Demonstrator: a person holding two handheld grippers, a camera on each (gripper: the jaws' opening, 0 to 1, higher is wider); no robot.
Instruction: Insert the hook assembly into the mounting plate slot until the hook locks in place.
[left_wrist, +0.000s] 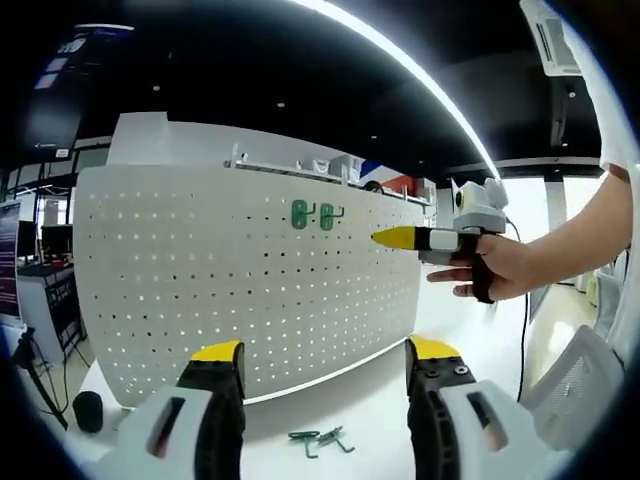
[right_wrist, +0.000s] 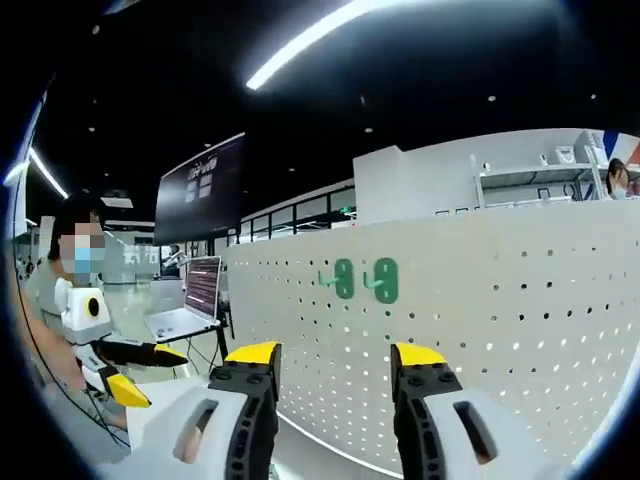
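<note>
A white pegboard mounting plate stands upright on the white table. Two green hooks hang side by side in its upper holes; they also show as green hooks on the pegboard in the right gripper view. Loose green hooks lie on the table below, between my left gripper's jaws. My left gripper is open and holds nothing. A hand holds my right gripper just right of the hung hooks, a little short of the board. That right gripper is open and holds nothing. The left gripper appears low left.
A laptop on a stand and a dark wall screen sit beyond the board's far end. A small black object rests on the table's left corner. A white mesh chair back is at the right.
</note>
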